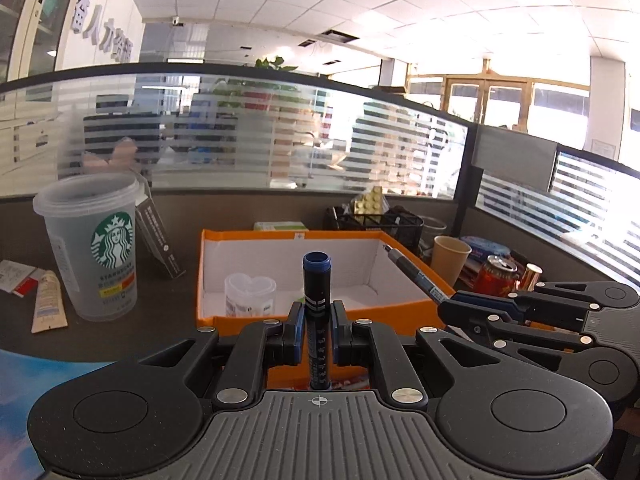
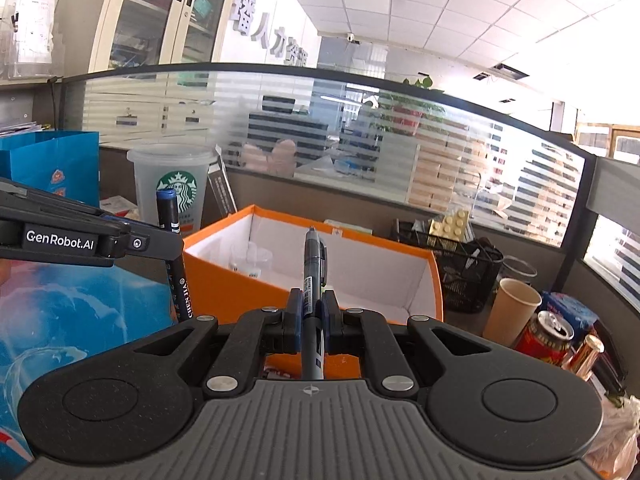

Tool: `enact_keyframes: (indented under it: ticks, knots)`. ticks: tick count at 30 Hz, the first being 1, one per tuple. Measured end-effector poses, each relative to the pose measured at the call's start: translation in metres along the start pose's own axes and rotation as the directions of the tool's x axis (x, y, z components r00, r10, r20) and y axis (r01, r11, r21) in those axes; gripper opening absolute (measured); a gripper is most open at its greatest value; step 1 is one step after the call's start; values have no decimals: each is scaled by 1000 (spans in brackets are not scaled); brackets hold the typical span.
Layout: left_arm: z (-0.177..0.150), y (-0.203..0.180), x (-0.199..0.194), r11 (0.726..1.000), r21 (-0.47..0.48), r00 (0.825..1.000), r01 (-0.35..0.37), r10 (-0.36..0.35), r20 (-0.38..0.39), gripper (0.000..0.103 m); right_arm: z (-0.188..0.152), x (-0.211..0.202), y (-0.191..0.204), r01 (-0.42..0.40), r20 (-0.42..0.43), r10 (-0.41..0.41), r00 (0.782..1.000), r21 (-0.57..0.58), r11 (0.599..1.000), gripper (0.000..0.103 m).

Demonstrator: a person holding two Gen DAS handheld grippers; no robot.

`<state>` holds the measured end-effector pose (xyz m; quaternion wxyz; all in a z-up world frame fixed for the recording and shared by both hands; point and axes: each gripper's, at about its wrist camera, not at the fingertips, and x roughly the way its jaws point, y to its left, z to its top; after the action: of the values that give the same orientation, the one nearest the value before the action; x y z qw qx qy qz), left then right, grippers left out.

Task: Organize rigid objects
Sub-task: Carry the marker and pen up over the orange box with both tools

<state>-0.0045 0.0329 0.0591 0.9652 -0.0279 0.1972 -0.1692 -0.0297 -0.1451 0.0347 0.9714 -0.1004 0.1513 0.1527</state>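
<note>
Two grippers, two pens, one orange box (image 1: 320, 236) — left gripper (image 1: 316, 330) clamps the blue-capped marker (image 1: 316, 280); right gripper (image 2: 312, 322) clamps the pen (image 2: 314, 264), both upright before the box.

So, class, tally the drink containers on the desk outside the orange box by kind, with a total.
Clear plastic Starbucks cup: 1
Brown paper cup: 1
Red drink can: 1
Total: 3
</note>
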Motion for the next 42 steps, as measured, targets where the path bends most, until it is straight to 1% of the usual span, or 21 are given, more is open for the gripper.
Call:
enact_keyframes:
  ticks: [11,17,24,30,36,42]
  knots:
    - [28,0,3,1000,11,998,-6,6,60,11,20,5,-5,7,49,-6,999,-6,1000,9]
    - [40,-1,8,1000,15,997,-8,7,79,11,30,12,-9,10,70,-9,997,-9,1000,9]
    - [57,-3,18,999,32,994,-10,7,109,11,42,27,-20,25,82,-25,996,-4,1000,9]
    - [71,-2,32,1000,24,992,-1,-2,124,11,46,39,-30,22,83,-23,996,13,1000,9]
    - [79,0,54,1000,13,994,9,-10,111,11,48,58,-45,14,68,-17,998,48,999,9]
    - [73,4,86,1000,2,998,15,-15,61,11,44,92,-56,6,15,-7,1000,59,998,9]
